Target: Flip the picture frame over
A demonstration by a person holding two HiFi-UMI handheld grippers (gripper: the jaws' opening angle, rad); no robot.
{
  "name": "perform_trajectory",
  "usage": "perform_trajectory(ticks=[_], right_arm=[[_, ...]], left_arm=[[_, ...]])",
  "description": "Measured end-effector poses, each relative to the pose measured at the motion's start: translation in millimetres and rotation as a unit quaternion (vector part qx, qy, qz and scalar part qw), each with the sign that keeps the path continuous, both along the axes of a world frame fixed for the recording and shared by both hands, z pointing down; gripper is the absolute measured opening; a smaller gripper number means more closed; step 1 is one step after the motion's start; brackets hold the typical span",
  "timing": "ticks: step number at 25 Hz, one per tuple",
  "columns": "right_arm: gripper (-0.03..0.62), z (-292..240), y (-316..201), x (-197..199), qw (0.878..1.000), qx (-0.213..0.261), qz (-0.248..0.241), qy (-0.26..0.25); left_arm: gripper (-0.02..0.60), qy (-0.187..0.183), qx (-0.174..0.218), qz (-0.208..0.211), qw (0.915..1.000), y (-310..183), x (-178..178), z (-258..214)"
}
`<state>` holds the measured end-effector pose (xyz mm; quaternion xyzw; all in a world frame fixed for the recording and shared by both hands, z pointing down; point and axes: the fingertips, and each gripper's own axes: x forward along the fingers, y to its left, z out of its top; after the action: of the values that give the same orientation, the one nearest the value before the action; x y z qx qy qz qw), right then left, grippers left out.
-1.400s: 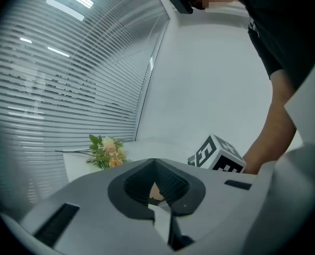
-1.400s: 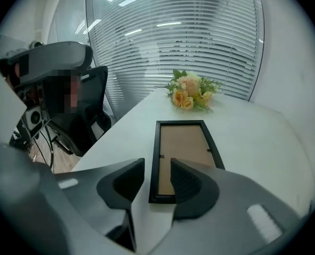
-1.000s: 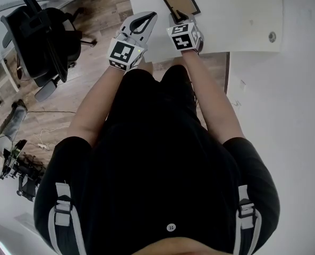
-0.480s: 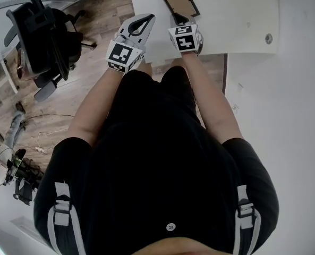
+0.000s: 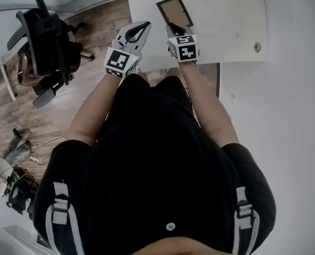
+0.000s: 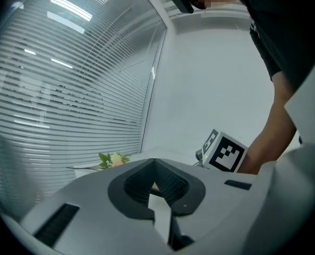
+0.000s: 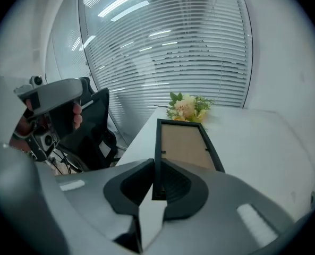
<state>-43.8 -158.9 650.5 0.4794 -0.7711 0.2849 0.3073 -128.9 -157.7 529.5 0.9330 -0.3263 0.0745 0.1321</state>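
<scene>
Flowers (image 7: 188, 107) lie beyond picture frame (image 7: 185, 142); office chair (image 5: 45, 41) beside table (image 5: 226, 25).

- The right gripper (image 5: 174, 27) is holding the picture frame (image 5: 174, 9) by its near edge, at 12 o'clock.
- The left gripper (image 5: 140, 28) is hovering at its 9 o'clock.
- A black chair (image 5: 45, 41) is standing at 10 o'clock.

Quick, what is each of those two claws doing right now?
Left gripper: closed, empty.
Right gripper: jaws just closed, clamped on the picture frame edge.
</scene>
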Motion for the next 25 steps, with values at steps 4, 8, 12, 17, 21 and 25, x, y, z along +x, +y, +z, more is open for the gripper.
perform_trajectory(ticks=[4,8,12,17,21,25], right_arm=[[0.051,-16.5,-3.4,-0.8,1.0,0.002,-0.004,-0.031],[0.051,-36.0,-4.8,1.2,0.997,0.0,-0.002,-0.08],[0.051,-56.9,-8.4,2.6,0.991,-0.006,0.003,-0.137],[0.051,-85.7,-0.1,11.7,0.978,-0.007,0.006,-0.206],[0.051,-108.3,4.7,21.4,0.97,-0.003,-0.006,-0.244],[0.051,-122.9,10.6,34.8,0.957,-0.009,-0.007,-0.29]], left_arm=[[0.002,-0.003,0.01,-0.01,0.9999,-2.4,-0.2,-11.2],[0.002,-0.013,0.014,-0.021,0.9996,0.4,0.9,-17.0],[0.002,-0.008,0.032,-0.043,0.9985,-4.9,2.4,-37.3],[0.002,-0.013,0.042,-0.058,0.9974,3.5,14.0,-49.7],[0.002,-0.015,0.057,-0.067,0.996,7.3,30.5,-64.2],[0.002,-0.019,0.064,-0.074,0.995,14.3,47.8,-70.6]])
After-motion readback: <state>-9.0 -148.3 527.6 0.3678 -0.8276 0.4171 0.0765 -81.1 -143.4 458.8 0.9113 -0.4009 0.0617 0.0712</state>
